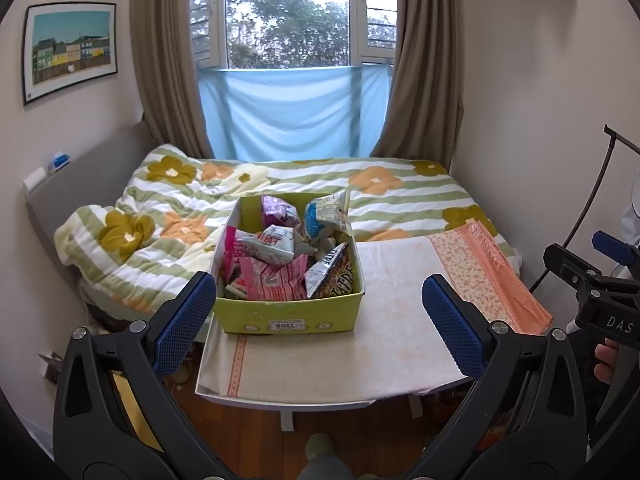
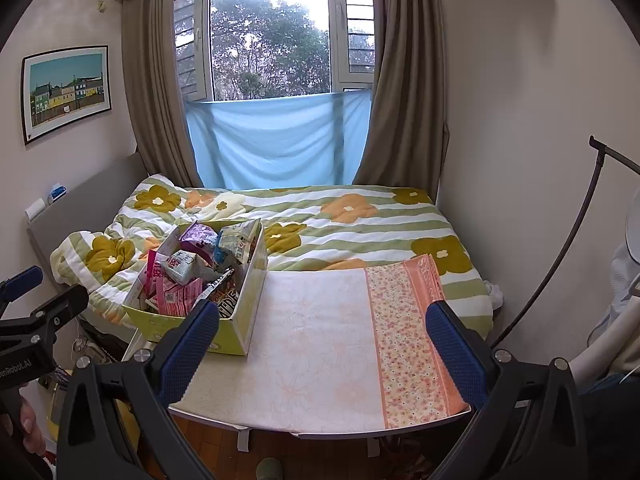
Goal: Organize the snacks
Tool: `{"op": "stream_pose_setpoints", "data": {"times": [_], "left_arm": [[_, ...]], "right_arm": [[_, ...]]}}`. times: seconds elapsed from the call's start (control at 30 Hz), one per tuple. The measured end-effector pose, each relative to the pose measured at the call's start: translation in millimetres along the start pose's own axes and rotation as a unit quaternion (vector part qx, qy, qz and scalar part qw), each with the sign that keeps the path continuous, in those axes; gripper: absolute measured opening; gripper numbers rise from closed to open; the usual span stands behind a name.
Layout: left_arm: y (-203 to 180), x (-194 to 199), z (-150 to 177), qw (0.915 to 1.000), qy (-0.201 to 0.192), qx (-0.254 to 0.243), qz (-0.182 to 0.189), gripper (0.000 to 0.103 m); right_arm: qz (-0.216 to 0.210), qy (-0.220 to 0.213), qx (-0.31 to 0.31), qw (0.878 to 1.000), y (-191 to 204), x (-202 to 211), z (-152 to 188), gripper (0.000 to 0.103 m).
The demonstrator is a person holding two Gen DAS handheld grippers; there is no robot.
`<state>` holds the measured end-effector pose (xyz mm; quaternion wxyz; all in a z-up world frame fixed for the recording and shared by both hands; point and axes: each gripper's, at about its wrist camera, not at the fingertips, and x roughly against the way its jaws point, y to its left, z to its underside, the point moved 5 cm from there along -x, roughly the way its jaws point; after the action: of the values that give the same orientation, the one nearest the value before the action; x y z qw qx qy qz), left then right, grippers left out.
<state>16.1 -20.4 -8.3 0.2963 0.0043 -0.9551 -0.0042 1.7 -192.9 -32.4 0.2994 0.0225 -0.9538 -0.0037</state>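
A yellow-green cardboard box (image 1: 288,316) stands on the left part of a small table (image 1: 380,344) covered with a pale floral cloth. It is full of snack packets: pink ones (image 1: 276,280), a white one (image 1: 272,246), a purple one (image 1: 280,210), a blue-white one (image 1: 324,216) and a dark one (image 1: 332,272). My left gripper (image 1: 320,320) is open and empty, held back from the table's near edge, in front of the box. My right gripper (image 2: 324,344) is open and empty, before the table's bare middle, with the box (image 2: 240,320) to its left.
A bed with a green-striped flowered quilt (image 1: 280,184) lies behind the table under a curtained window (image 1: 292,20). The cloth has an orange flowered border (image 2: 404,340) on the right. A dark curved stand (image 2: 560,256) rises at the right wall. Wood floor (image 1: 320,420) shows below the table.
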Motion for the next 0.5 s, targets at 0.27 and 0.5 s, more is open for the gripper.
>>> {"op": "stream_pose_setpoints", "data": {"times": [0.27,0.5], "left_arm": [[1.8,3.2,1.0,1.0000,-0.003,0.003,0.003,0.102],[-3.7,6.8,5.4,0.9999,-0.008,-0.013,-0.008,0.102]], "right_arm": [[-0.001,-0.001,0.000,1.000,1.9,0.9,-0.7,0.103],[-0.003,-0.002,0.001,1.000,4.8,2.8,-1.0,0.103]]}}
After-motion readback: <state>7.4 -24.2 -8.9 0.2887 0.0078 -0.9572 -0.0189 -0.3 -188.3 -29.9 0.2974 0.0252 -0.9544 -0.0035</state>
